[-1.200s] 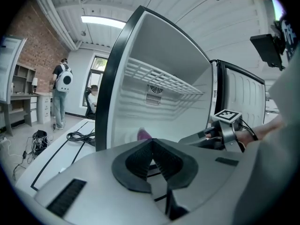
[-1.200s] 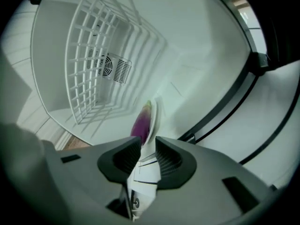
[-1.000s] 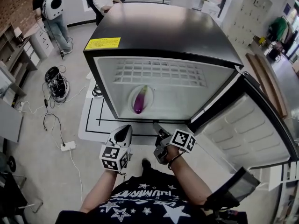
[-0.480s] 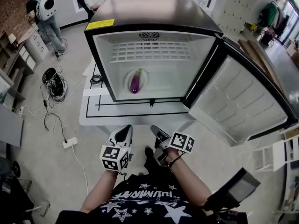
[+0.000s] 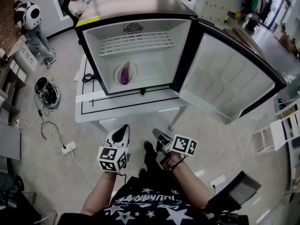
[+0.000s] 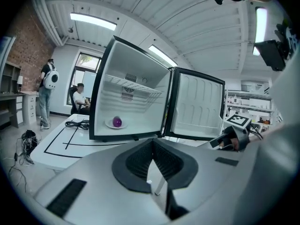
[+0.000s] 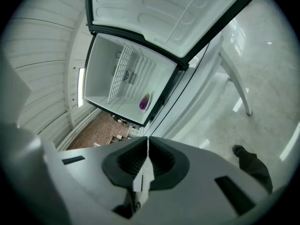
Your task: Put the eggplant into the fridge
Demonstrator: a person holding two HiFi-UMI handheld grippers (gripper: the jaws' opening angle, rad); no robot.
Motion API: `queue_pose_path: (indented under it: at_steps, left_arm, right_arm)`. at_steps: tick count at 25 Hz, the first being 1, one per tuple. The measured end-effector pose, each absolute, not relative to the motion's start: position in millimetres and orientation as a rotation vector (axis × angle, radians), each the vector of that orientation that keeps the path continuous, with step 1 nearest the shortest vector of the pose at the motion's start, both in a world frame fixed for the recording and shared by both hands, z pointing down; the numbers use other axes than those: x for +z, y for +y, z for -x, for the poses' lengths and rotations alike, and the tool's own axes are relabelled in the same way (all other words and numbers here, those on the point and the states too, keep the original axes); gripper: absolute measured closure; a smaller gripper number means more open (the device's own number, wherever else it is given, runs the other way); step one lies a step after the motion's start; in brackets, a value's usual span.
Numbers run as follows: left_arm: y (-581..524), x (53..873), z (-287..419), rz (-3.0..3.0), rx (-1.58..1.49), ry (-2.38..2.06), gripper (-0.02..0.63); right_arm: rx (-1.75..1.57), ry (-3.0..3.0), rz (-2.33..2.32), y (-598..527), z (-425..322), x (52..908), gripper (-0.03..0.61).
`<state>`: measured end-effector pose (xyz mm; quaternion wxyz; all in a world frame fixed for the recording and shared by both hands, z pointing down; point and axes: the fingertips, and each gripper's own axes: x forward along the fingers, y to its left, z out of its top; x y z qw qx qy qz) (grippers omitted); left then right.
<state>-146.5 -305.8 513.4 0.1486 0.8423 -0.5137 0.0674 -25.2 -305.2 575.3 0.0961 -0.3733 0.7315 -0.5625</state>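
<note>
A purple eggplant (image 5: pixel 124 74) lies on a white plate (image 5: pixel 132 69) on the floor of the open fridge (image 5: pixel 89 41), also seen as the eggplant (image 6: pixel 117 122) and the eggplant (image 7: pixel 144 102) in the gripper views. The fridge door (image 5: pixel 229 83) stands swung out to the right. My left gripper (image 5: pixel 123 131) and right gripper (image 5: pixel 157 135) are held close to my body, well back from the fridge. Both are shut with nothing between their jaws.
The fridge sits on a white table (image 5: pixel 126 109) with black lines. Cables (image 5: pixel 47 90) and a power strip (image 5: pixel 68 147) lie on the floor at left. Two people (image 5: pixel 28 20) are at the far left. White shelving (image 5: pixel 276 130) stands at right.
The view has drawn back from the fridge, which now looks smaller and farther. The eggplant stays on its plate inside. Both grippers keep their pose near my body.
</note>
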Motion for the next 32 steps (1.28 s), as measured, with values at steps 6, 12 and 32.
queue_pose_path:
  at_steps: [6,12,32]
  left_arm:
    - [-288.8,513.4,144.4,-2.428,0.174,-1.450,0.604]
    - [-277.8,511.6,141.6,-2.419,0.165,-1.473,0.604]
    - [-147.0,506.0,51.4,-2.403,0.185,-1.527,0.604]
  right_arm:
    - [-1.662,2.139,1.156,-275.7,8.1,576.8,0.572]
    - [-1.648,2.148,1.133,-264.1,3.6,572.5,0.572]
    - [-1.629,2.298,1.006,-151.2,-66.1,551.3,0.572]
